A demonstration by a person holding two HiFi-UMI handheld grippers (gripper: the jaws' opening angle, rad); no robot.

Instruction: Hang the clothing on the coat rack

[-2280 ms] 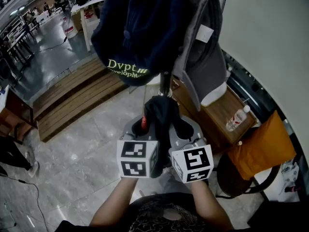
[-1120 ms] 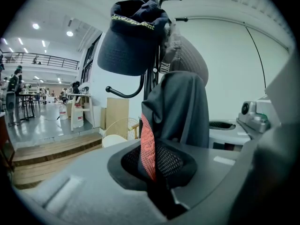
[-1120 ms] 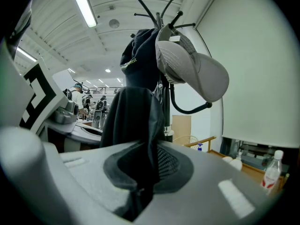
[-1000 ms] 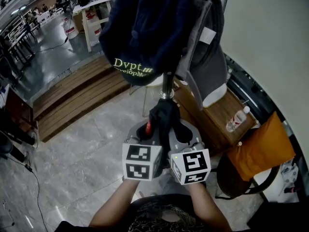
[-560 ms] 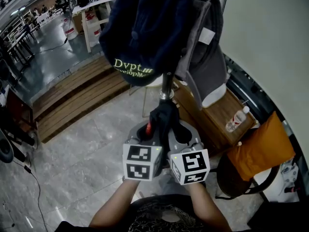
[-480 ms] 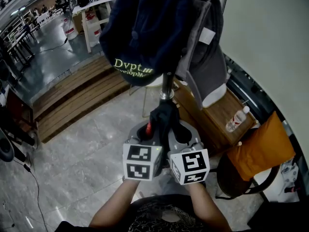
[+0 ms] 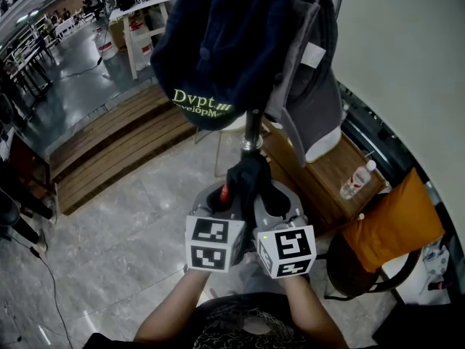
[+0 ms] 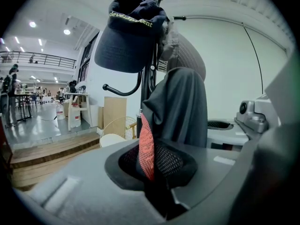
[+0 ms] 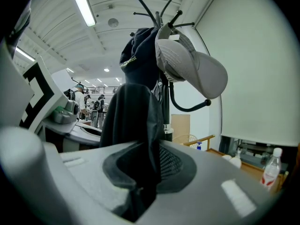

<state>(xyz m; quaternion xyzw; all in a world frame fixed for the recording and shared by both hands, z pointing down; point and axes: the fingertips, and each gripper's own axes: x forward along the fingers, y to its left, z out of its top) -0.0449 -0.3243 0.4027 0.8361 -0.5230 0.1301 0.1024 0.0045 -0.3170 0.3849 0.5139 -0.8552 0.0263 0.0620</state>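
- The left hand-held gripper [image 8: 157, 182] is seen pressed shut on a fold of a black garment [image 8: 180, 107]; a red strip of the cloth is caught at the jaws.
- The right hand-held gripper [image 9: 140, 182] is likewise clamped on the same garment, just beside the left one, so that the marker cubes nearly touch in the head view.
- The garment is held bunched between the two grippers, raised above the jaws and set close in front of the coat rack [image 7: 251, 129], low on its pole; whether cloth and pole touch cannot be told.
- A curved hook is seen on the pole at about the garment's height in both gripper views.
- Higher on the rack, a navy cap [image 7: 218, 42] with pale lettering is hung on the left side and a grey cap [image 7: 312, 86] on the right.
- Bare prongs are seen at the very top of the rack.
- A polished stone floor [image 7: 109, 231] is spread below.
- To the right of the pole, a wooden counter [image 7: 327, 180] is seen with a plastic bottle [image 7: 357, 179] lying on it.
- An orange bundle [image 7: 392, 220] is placed farther right, by the pale wall.
- A low wooden platform [image 7: 109, 147] is laid to the left, beyond the grippers.
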